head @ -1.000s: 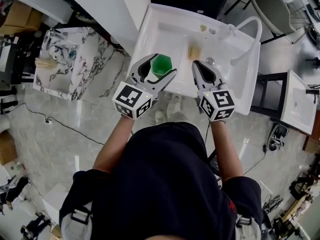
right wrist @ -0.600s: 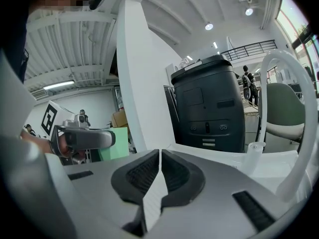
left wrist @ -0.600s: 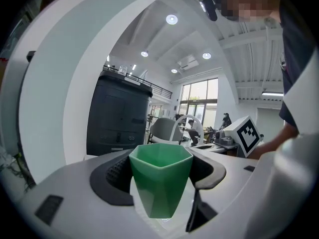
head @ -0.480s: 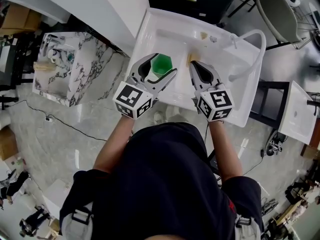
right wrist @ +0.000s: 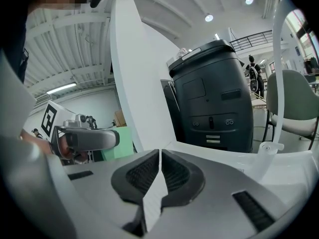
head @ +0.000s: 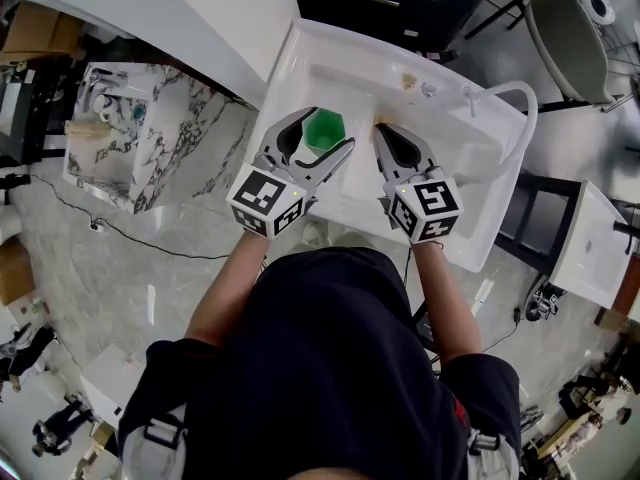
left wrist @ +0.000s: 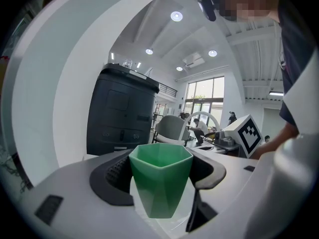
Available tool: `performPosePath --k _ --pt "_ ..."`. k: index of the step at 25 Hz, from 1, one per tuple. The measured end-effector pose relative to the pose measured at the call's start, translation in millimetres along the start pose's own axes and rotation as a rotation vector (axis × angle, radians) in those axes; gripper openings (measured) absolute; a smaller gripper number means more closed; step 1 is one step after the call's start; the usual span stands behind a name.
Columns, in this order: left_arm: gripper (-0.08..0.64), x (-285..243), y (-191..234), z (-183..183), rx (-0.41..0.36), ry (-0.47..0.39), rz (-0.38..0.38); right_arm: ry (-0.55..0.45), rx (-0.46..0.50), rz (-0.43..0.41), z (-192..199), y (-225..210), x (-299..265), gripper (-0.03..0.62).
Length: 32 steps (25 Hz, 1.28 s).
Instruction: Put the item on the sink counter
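Green cup (left wrist: 160,183) is staying clamped in the left gripper (head: 322,133) above the sink (head: 292,63) near its left rim (not set down yet); the right gripper (head: 388,131), pressed closed and empty, is seemingly drifting inward.

The left forearm (head: 228,288) and right forearm (head: 440,293), both bare, reach forward from the torso side by side. The left hand-held gripper (head: 326,131) has its jaws spread wide, with the pads pressed on opposite sides of an upright green cup (left wrist: 161,183). The right hand-held gripper (head: 386,130) is empty, jaws closed together. It is just beside the left, and both point away from the body.
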<state>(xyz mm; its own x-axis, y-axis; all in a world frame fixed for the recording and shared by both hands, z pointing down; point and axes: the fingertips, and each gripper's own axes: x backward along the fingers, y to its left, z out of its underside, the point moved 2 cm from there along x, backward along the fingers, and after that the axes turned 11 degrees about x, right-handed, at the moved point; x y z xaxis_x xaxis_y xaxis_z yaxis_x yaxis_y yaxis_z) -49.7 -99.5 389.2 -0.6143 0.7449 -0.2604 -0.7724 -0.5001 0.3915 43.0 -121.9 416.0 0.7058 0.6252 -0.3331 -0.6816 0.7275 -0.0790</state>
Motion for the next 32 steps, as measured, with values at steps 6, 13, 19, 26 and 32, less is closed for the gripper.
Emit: performPosePath --k 6,13,19,26,32 --pt "0.318 -16 5 1 -0.004 0.015 -0.047 0.009 -0.003 -0.042 4 -8 -10 0.04" --pt "0.318 -23 7 6 0.002 0.016 -0.093 0.02 0.008 -0.069 7 -15 -14 0.04" --pt "0.318 -28 13 10 0.02 0.029 -0.113 0.041 0.0 -0.075 12 -19 -17 0.04" --pt "0.318 -34 23 5 0.028 0.043 -0.081 0.059 -0.01 -0.051 13 -24 -23 0.04" --pt "0.318 -53 42 5 0.026 0.071 -0.037 0.078 -0.04 -0.004 17 -33 -32 0.04"
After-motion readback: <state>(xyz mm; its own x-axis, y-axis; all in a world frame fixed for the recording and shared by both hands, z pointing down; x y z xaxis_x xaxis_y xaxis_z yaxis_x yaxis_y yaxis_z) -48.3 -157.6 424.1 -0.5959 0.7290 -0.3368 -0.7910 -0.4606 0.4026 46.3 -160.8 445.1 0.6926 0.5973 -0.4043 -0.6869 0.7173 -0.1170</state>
